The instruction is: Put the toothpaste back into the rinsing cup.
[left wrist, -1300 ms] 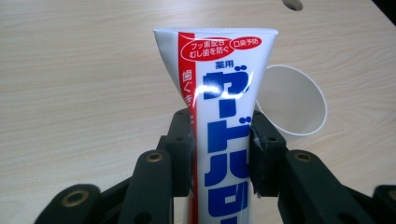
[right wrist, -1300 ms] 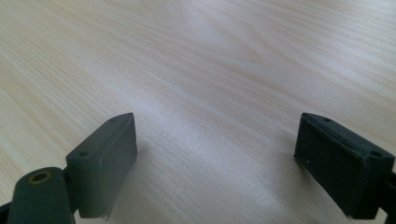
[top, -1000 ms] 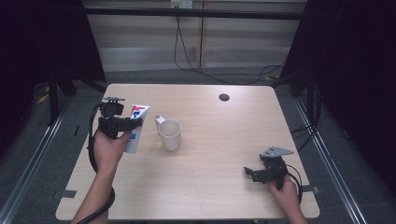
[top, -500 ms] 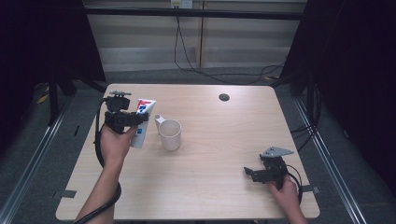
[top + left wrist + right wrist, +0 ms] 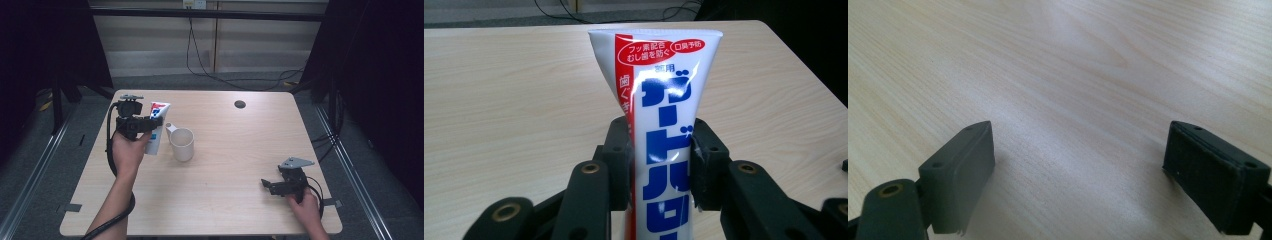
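the wooden table (image 5: 215,200) has broad bare board between the two grippers, and its left and far edges lie not far beyond the left gripper (image 5: 131,125), so the free room for a move is toward the middle. the cream mug (image 5: 182,144) stands upright just beside that gripper's jaws, on the side toward the table's centre, its handle turned toward them. the toothpaste tube (image 5: 664,125) is clamped between the left gripper's jaws, crimped end up and lifted off the board, so the pick-up looks done; what seems left is carrying it over the mug's rim and letting it go inside. the right gripper (image 5: 272,186) sits low near the near right edge, jaws spread wide with only bare wood between them, idle.
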The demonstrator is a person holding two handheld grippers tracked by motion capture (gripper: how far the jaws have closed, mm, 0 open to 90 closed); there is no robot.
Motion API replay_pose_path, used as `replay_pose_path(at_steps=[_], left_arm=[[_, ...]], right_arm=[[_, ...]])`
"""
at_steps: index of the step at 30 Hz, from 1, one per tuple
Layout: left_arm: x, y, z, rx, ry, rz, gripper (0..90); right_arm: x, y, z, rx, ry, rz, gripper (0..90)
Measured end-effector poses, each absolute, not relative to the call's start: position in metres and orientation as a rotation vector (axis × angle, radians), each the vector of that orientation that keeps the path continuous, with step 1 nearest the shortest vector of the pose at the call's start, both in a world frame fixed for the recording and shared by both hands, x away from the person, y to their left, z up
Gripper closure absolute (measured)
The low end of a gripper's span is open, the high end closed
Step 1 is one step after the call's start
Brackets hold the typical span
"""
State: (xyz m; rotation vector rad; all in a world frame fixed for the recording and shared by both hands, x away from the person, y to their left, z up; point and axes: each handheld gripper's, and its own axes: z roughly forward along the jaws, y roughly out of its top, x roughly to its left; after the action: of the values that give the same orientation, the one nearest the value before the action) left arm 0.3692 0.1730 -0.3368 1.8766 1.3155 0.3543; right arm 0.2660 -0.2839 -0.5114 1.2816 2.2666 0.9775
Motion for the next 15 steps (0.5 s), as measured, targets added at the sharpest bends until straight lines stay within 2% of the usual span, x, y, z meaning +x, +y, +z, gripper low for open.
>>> replay_pose_path(at_steps=[15], left_arm=[[0.376, 0.156, -0.33, 1.869, 1.285, 0.371, 67.2]], right_arm=[[0.266, -0.284, -0.512, 1.277, 2.266, 0.979, 12.4]])
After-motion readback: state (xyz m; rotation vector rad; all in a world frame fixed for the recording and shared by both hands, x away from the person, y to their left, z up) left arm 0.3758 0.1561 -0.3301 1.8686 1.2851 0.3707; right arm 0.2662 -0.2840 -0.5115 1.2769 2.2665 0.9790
